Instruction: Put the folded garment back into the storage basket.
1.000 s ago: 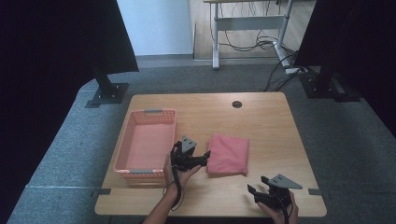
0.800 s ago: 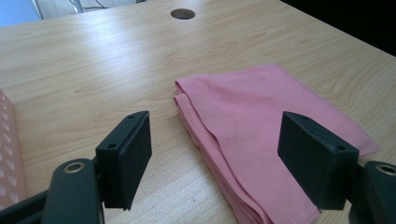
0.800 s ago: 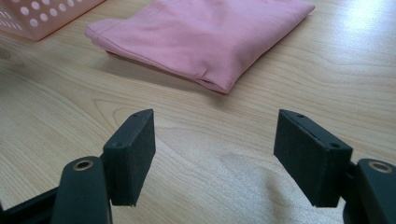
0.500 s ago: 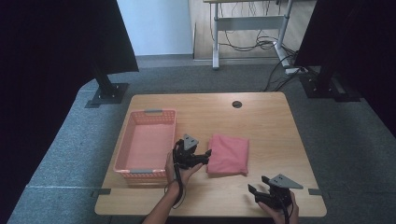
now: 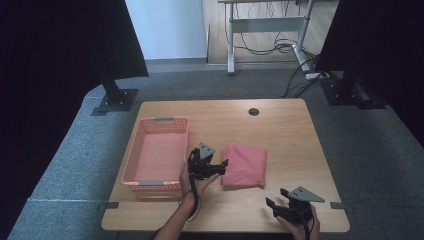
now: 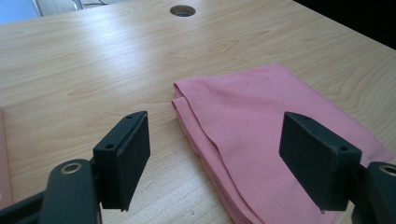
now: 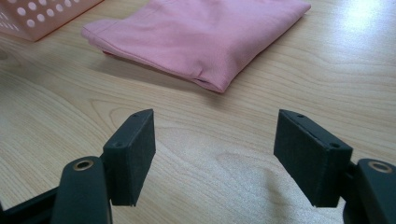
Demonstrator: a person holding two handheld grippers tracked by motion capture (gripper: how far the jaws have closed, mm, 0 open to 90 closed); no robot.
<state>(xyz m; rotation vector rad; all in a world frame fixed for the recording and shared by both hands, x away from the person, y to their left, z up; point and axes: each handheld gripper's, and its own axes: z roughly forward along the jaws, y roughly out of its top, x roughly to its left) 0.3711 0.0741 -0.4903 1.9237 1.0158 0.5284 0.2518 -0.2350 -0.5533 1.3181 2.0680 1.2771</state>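
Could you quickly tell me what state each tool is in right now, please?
Left tool: open, holding nothing, at the folded pink cloth's edge.
Right tool: open, holding nothing, over bare table.

Each black hand-held gripper (image 5: 224,165) carries flat square pads, a grey triangular plate.

A wooden table (image 5: 300,150) with rounded corners stands on grey carpet (image 5: 70,165), a round hole (image 5: 254,111) near the middle of its far edge and a grey strip (image 5: 107,205) at its near left corner, another (image 5: 336,205) at its near right. Dark screens rise on the left (image 5: 50,60) and right (image 5: 380,45), each on a black foot (image 5: 115,100). Beyond the table, a desk frame (image 5: 267,25) stands over loose cables (image 5: 270,48), beside a pale wall (image 5: 167,27)
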